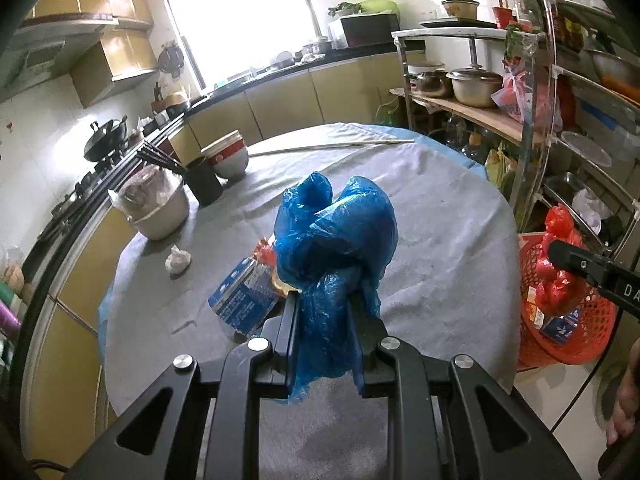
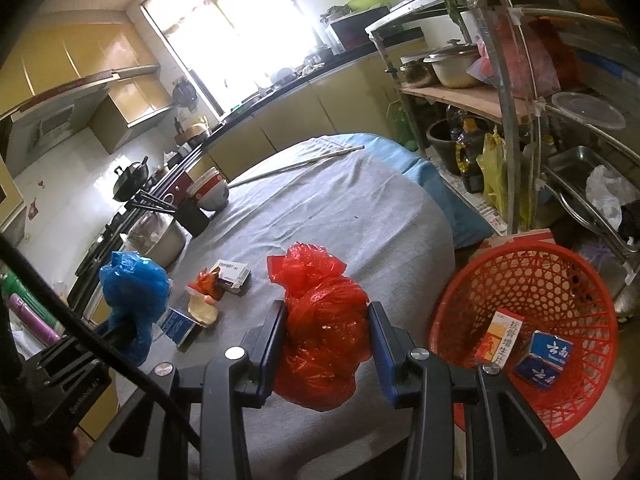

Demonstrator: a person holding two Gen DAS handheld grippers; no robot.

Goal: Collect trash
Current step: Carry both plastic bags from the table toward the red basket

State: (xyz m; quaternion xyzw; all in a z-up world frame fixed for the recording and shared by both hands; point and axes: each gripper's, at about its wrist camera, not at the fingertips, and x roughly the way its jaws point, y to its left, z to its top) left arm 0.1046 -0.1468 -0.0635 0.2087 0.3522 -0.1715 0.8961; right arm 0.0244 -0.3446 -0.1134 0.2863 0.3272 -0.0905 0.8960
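Note:
My left gripper [image 1: 322, 304] is shut on a crumpled blue plastic bag [image 1: 336, 236] and holds it above the round grey-clothed table [image 1: 440, 220]; bag and gripper also show in the right wrist view [image 2: 132, 288]. My right gripper [image 2: 326, 312] is shut on a crumpled red plastic bag [image 2: 320, 320] near the table's right edge, left of the red basket [image 2: 560, 280]. The basket holds an orange-white box [image 2: 500, 338] and two blue cartons [image 2: 544, 360]. On the table lie a blue carton [image 1: 244, 300], a white paper wad [image 1: 178, 260], a small box [image 2: 234, 272] and an orange wrapper [image 2: 208, 282].
A covered pot [image 1: 154, 208], a black chopstick holder [image 1: 204, 180] and stacked bowls [image 1: 228, 156] stand at the table's left. A long stick [image 1: 332, 146] lies at the far edge. A metal rack [image 1: 532, 100] with pots stands to the right. Counters run behind.

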